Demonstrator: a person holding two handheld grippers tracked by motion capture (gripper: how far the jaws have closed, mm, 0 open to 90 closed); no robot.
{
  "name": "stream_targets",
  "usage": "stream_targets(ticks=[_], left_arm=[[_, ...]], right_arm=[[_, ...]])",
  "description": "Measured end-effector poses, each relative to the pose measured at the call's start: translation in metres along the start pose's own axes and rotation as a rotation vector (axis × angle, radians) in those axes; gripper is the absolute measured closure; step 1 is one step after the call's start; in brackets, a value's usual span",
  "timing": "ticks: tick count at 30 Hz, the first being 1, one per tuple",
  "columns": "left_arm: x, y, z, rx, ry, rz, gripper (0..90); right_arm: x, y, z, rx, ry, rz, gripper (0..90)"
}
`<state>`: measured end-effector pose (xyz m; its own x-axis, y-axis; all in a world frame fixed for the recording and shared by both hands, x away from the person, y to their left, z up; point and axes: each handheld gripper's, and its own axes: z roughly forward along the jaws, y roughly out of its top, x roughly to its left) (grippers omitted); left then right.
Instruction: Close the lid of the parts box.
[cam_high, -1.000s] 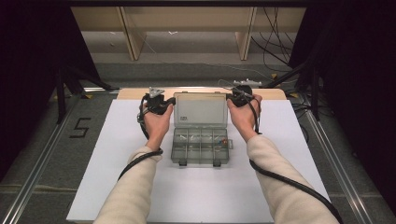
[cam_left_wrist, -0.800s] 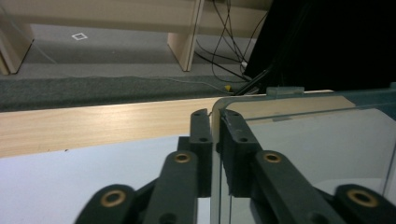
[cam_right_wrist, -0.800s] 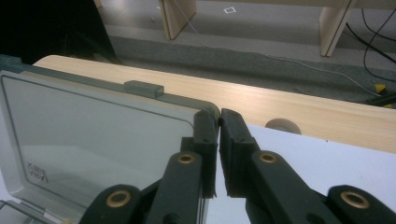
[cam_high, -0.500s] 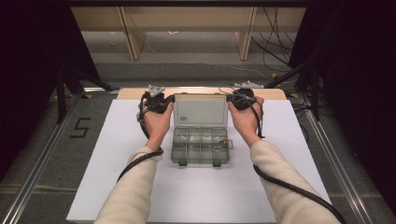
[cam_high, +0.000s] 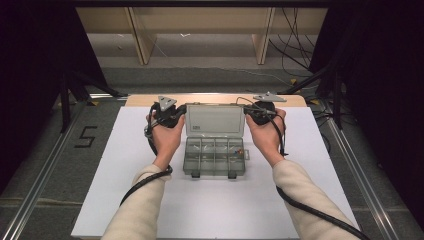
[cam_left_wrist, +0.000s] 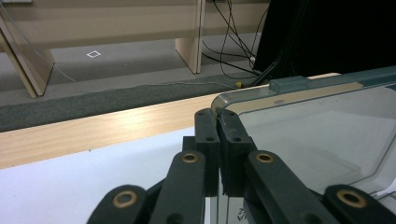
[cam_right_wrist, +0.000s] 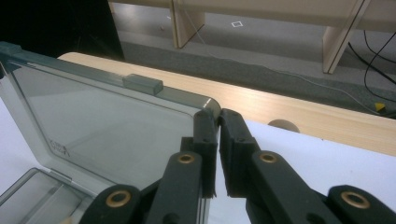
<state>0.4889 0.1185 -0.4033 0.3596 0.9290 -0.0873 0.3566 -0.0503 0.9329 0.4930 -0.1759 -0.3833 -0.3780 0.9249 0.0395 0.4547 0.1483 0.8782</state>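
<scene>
A clear plastic compartment box (cam_high: 214, 156) sits on the white table sheet (cam_high: 115, 175) near the middle of the high view, its lid (cam_high: 215, 120) swung up and back toward 12 o'clock. The left gripper (cam_high: 172, 116) is at the lid's 9 o'clock corner and the right gripper (cam_high: 252, 114) at its 3 o'clock corner — one hand on each side of the box.

In the left gripper view the two black jaws are pressed onto the rounded corner of the lid (cam_left_wrist: 299, 135), pinching its edge between them. In the right gripper view the jaws likewise pinch the lid (cam_right_wrist: 107, 126) at its far corner, with a small latch tab (cam_right_wrist: 143, 84) on the top rim toward 10 o'clock.

The tray's compartments lie open toward 6 o'clock from the lid; a small orange-and-blue item (cam_high: 240, 151) — possibly a part, too small to tell — sits in a compartment at the right. A wooden board (cam_high: 215, 99) borders the sheet at 12 o'clock.
</scene>
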Motion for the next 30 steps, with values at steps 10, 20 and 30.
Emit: stream_targets(ticks=[10, 20, 30], left_arm=[[-0.004, -0.004, -0.012, -0.014, -0.004, 0.023, 87.3], [-0.007, -0.011, -0.023, -0.040, -0.012, 0.052, 87.2], [-0.013, -0.020, -0.035, -0.053, -0.013, 0.079, 86.8]], right_arm=[[0.006, -0.005, -0.012, -0.003, -0.009, -0.027, 86.4], [0.010, -0.012, -0.021, -0.011, -0.007, -0.044, 86.4], [0.016, -0.020, -0.032, -0.019, -0.022, -0.067, 86.4]])
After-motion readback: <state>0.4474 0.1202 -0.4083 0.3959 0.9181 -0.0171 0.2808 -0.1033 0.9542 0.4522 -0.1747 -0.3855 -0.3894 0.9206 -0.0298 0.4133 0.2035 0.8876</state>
